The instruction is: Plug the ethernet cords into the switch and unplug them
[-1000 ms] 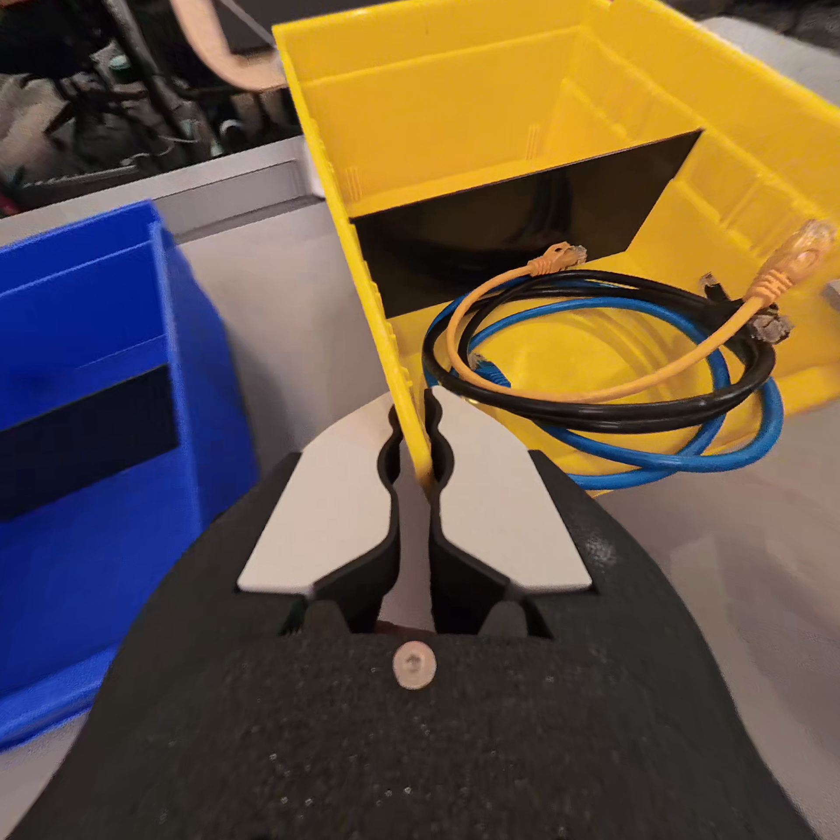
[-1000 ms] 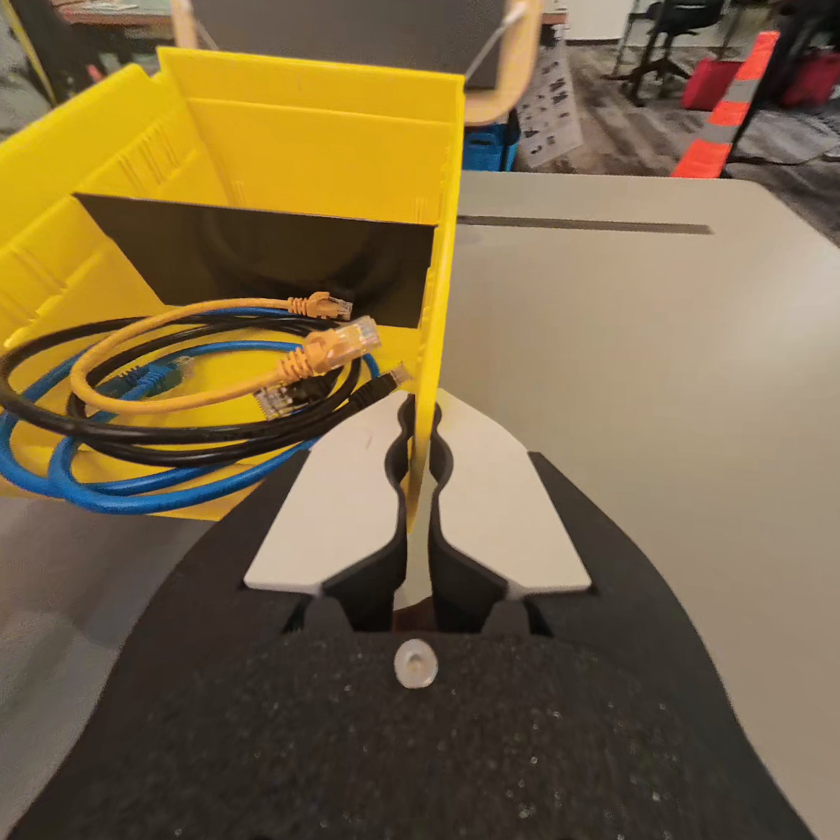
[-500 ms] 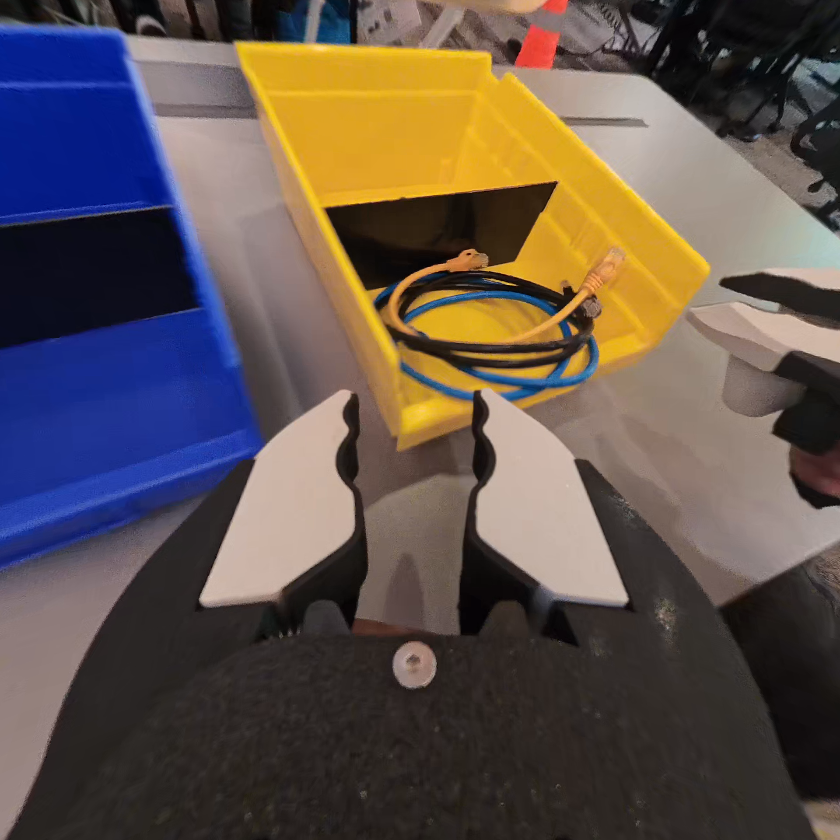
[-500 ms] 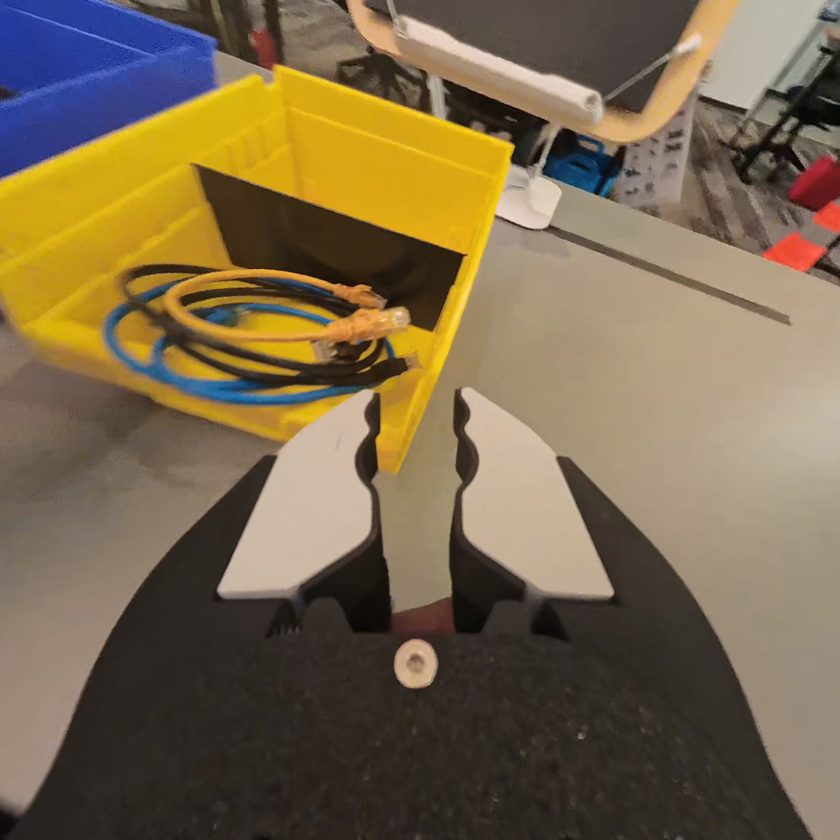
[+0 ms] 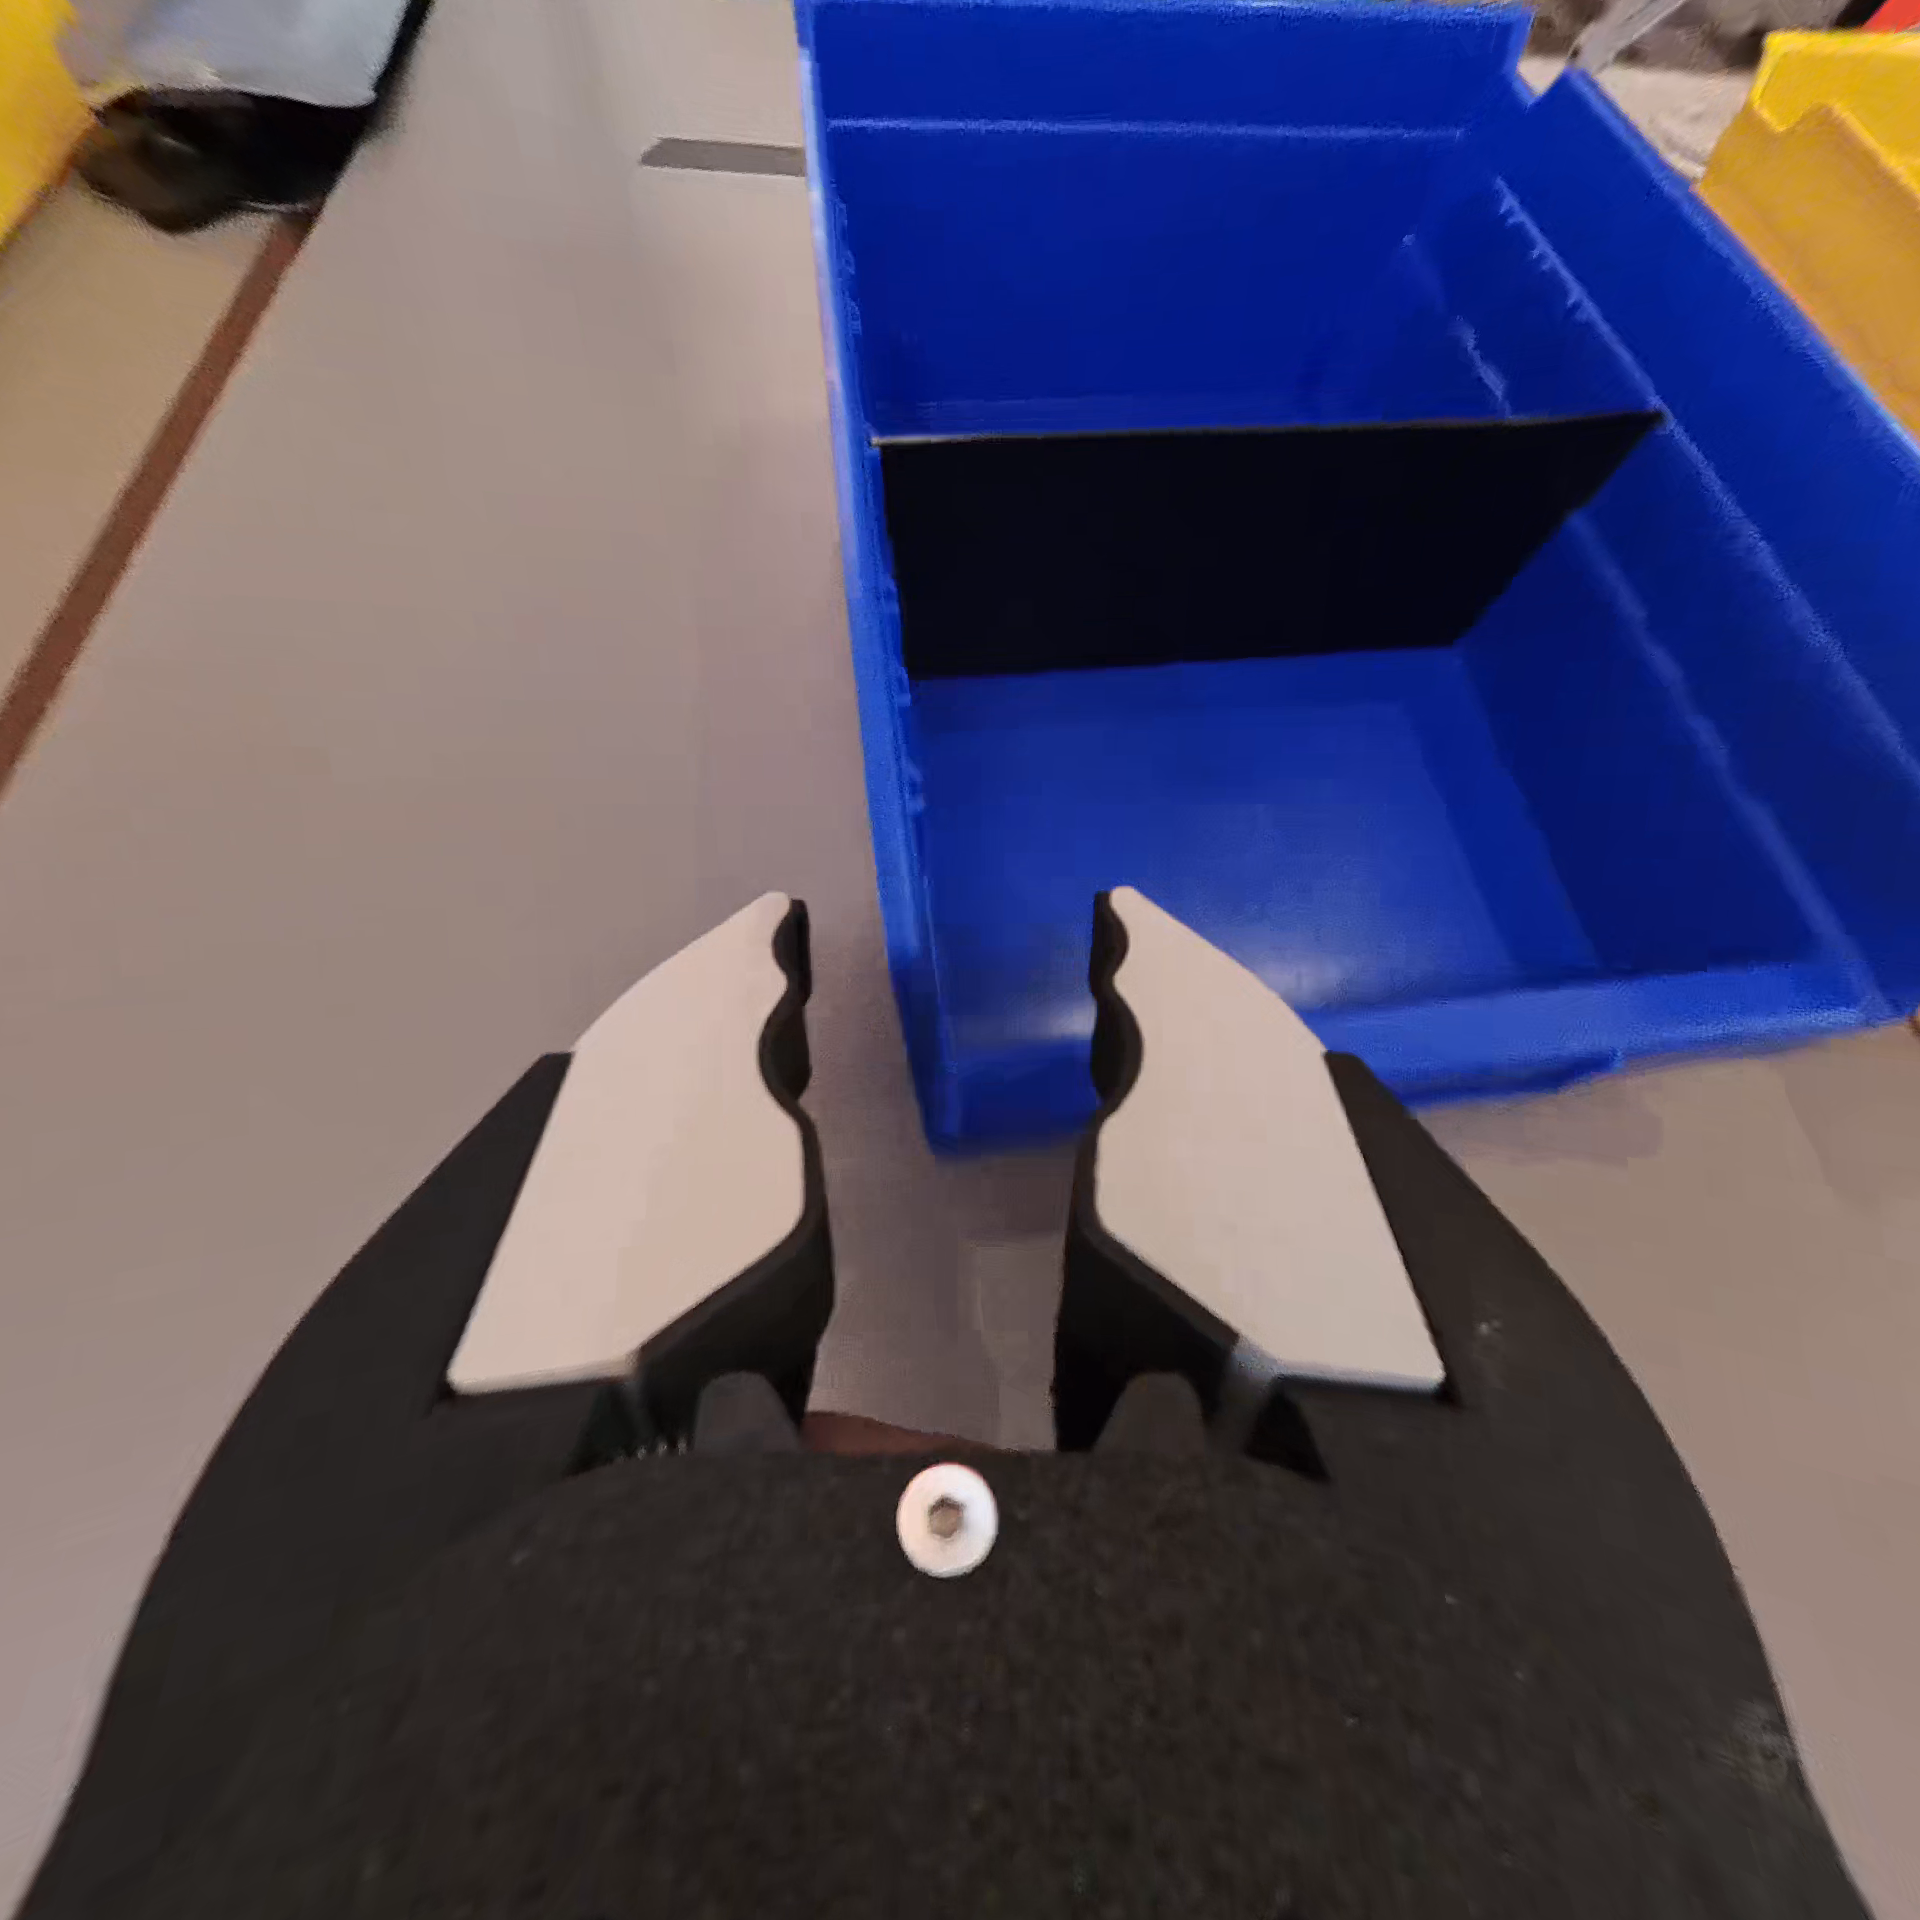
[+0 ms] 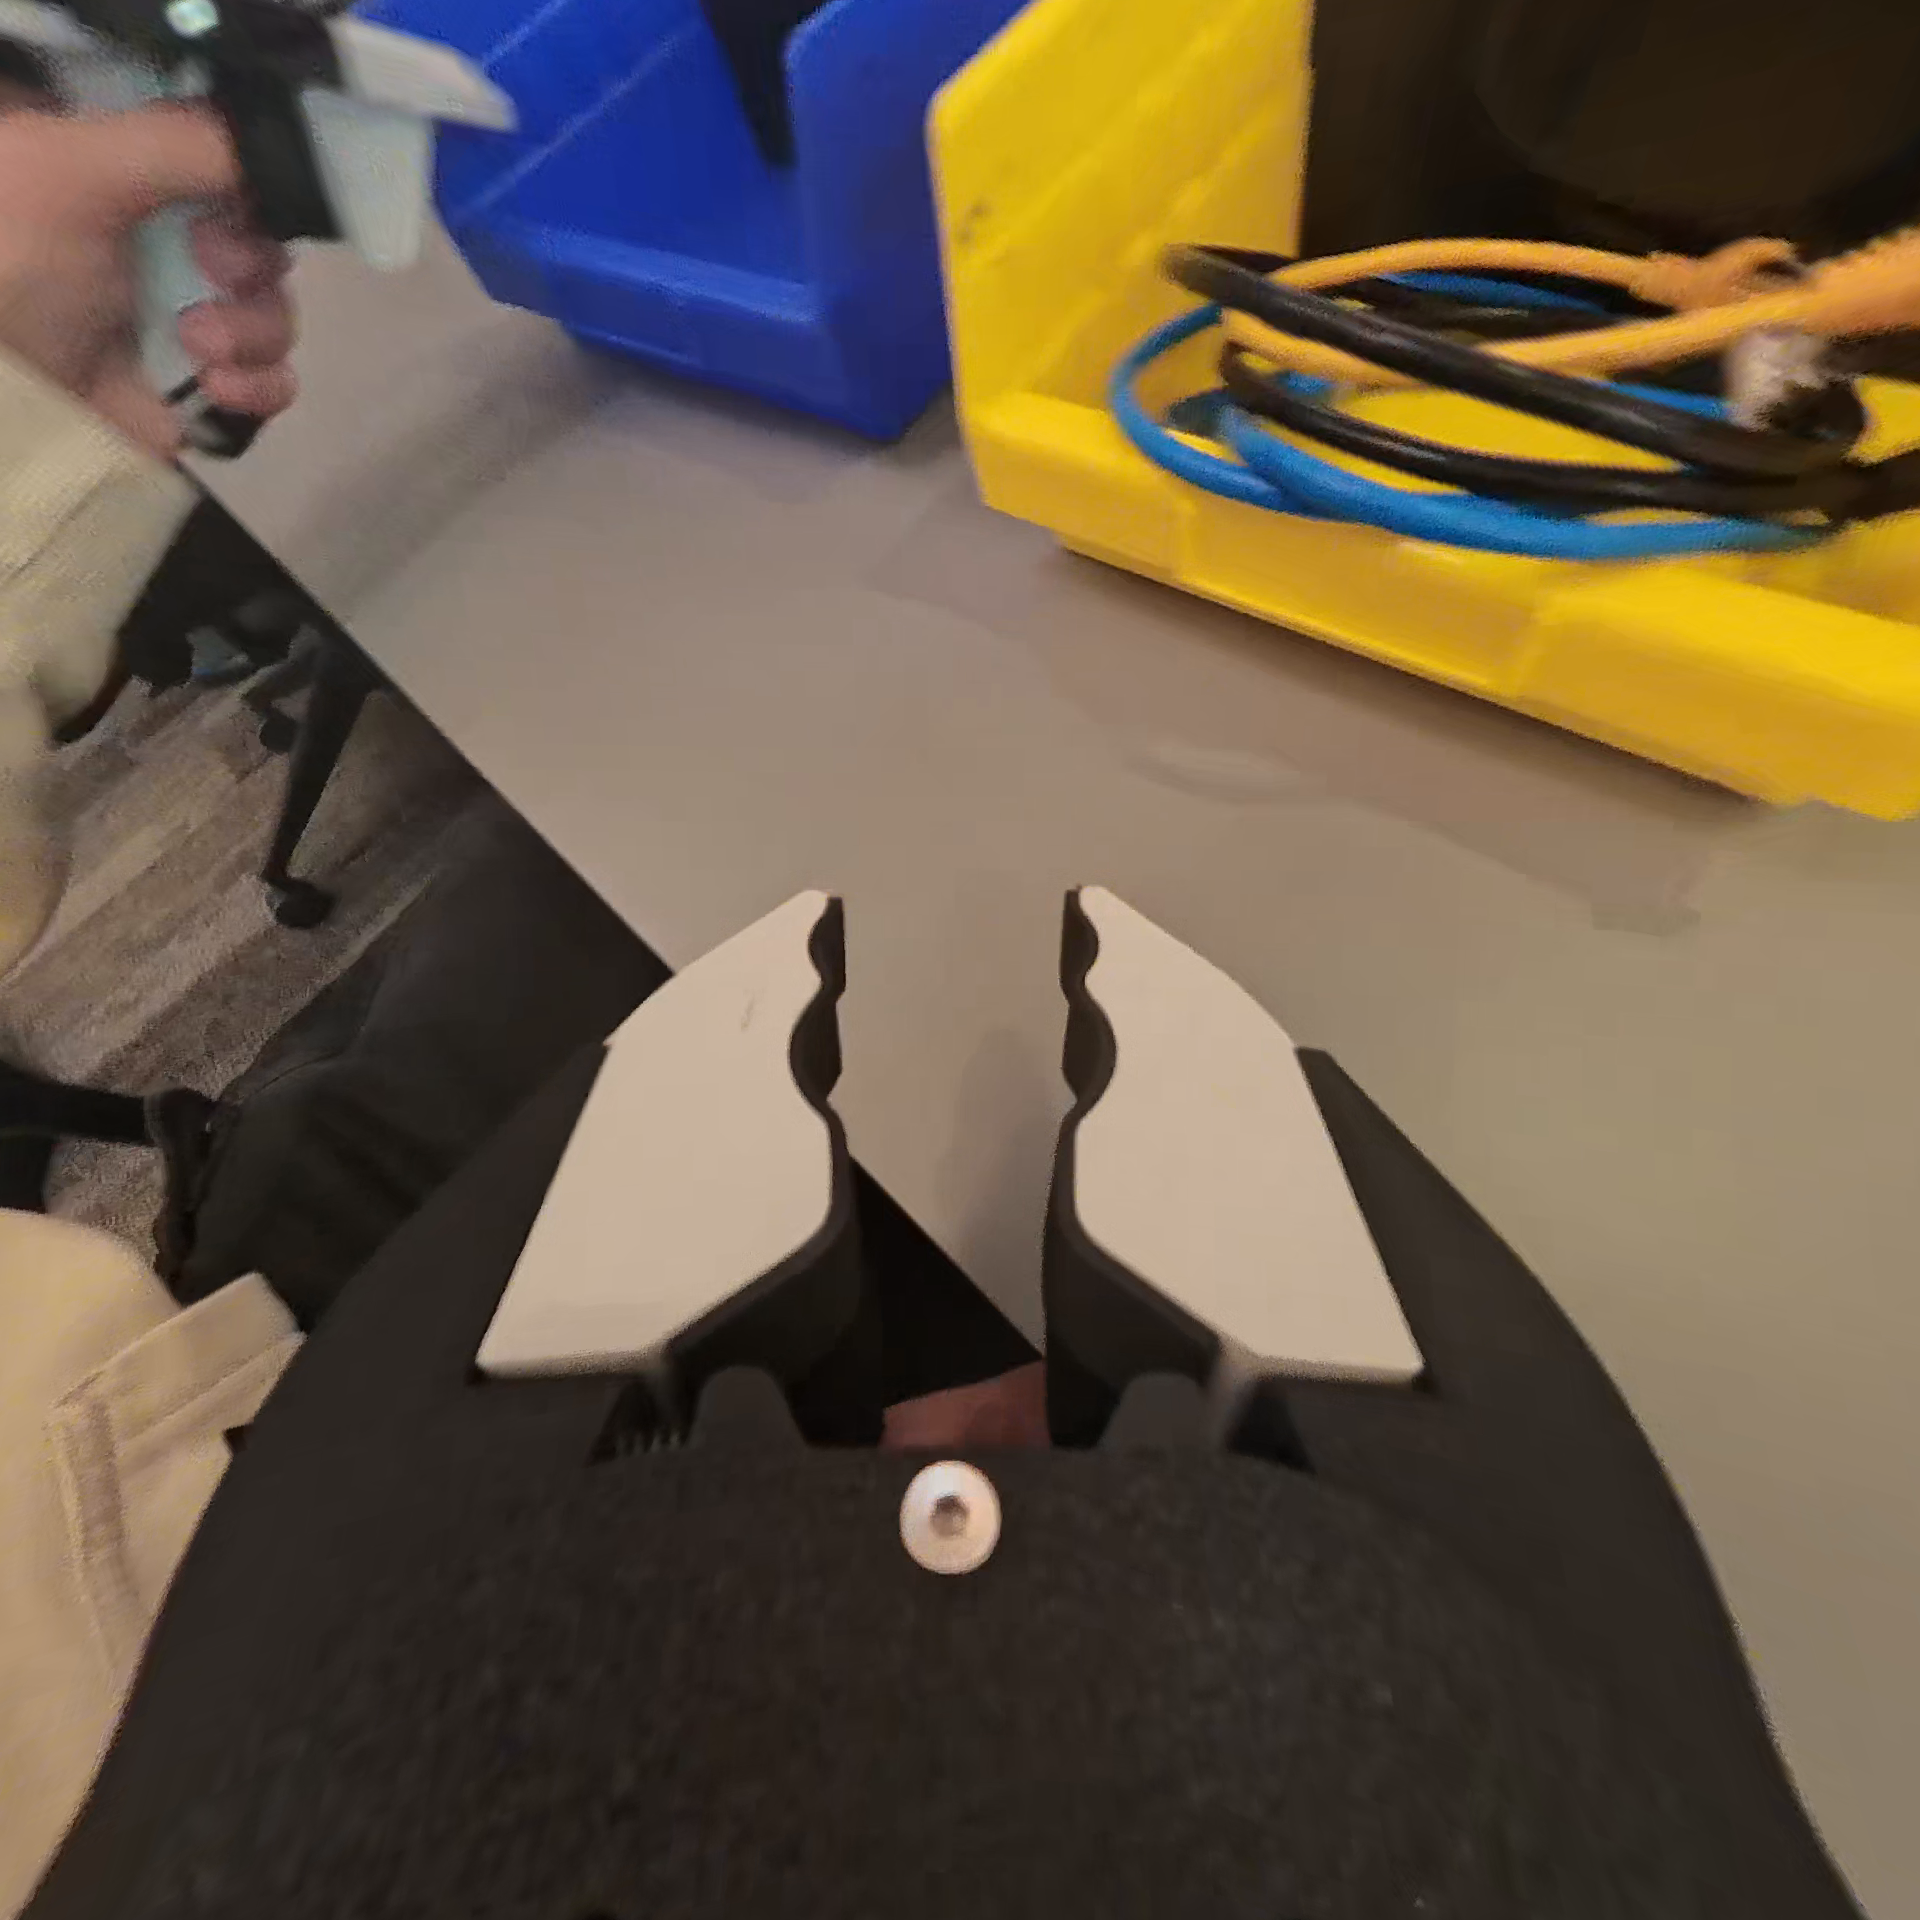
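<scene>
A yellow bin (image 6: 1351,582) stands on the grey table at the upper right of the right wrist view. It holds coiled blue (image 6: 1382,509), black (image 6: 1455,358) and orange (image 6: 1538,322) ethernet cords. My right gripper (image 6: 951,914) is open and empty, over the table's near edge, short of the yellow bin. My left gripper (image 5: 945,914) is open and empty, at the near left corner of an empty blue bin (image 5: 1351,894). It also shows far off in the right wrist view (image 6: 343,135), held by a hand. No switch is in view.
The blue bin has a black divider (image 5: 1226,540) across its middle. A corner of the yellow bin (image 5: 1829,208) lies right of it. The grey table (image 5: 416,727) stretches left of the blue bin. Chair legs (image 6: 301,727) and floor lie beyond the table edge. My hands' fingertips stand some 40 centimeters from each other.
Both grippers let go of the yellow bin's side walls, opened and pulled back. My left gripper swung left to face the blue bin. My right gripper drew back toward the table edge.
</scene>
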Demonstrator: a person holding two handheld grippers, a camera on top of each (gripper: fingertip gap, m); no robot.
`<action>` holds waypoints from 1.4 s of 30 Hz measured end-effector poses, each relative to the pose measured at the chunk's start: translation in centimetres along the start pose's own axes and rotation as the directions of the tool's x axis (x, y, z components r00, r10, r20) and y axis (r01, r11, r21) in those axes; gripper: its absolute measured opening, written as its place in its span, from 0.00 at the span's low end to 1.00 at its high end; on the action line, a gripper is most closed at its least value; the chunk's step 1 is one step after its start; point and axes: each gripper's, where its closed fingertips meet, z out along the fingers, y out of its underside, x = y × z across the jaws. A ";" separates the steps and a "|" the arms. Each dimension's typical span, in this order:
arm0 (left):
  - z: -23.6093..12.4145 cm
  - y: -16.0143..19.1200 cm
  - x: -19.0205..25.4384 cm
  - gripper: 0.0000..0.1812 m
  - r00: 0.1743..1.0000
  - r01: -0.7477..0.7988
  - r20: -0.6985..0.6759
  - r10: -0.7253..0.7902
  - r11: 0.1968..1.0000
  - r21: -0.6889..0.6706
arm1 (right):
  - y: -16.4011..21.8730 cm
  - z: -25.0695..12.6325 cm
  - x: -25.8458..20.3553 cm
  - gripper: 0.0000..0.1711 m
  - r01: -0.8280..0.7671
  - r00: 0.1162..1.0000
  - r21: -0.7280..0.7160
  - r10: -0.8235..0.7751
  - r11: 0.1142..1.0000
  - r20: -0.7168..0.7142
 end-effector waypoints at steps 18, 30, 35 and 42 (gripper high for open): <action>-10.2 8.3 3.0 0.04 0.975 0.171 0.137 -0.174 0.985 0.032 | -8.2 13.4 -6.6 0.19 0.045 0.995 0.029 -0.042 0.999 -0.095; -15.5 5.1 6.1 0.03 0.971 -0.017 0.238 -0.026 0.984 0.176 | -13.2 7.8 -6.6 0.03 0.132 0.964 0.177 -0.084 0.975 -0.251; -15.7 -4.6 13.6 0.02 0.984 -0.126 0.162 0.074 0.934 0.335 | -19.1 -1.9 -1.1 0.04 0.176 0.922 0.370 -0.021 0.912 -0.387; -6.9 -11.8 33.9 0.05 0.958 -0.227 -0.089 0.272 0.912 0.342 | -21.7 -15.0 17.4 0.03 0.201 0.770 0.345 0.069 0.917 -0.634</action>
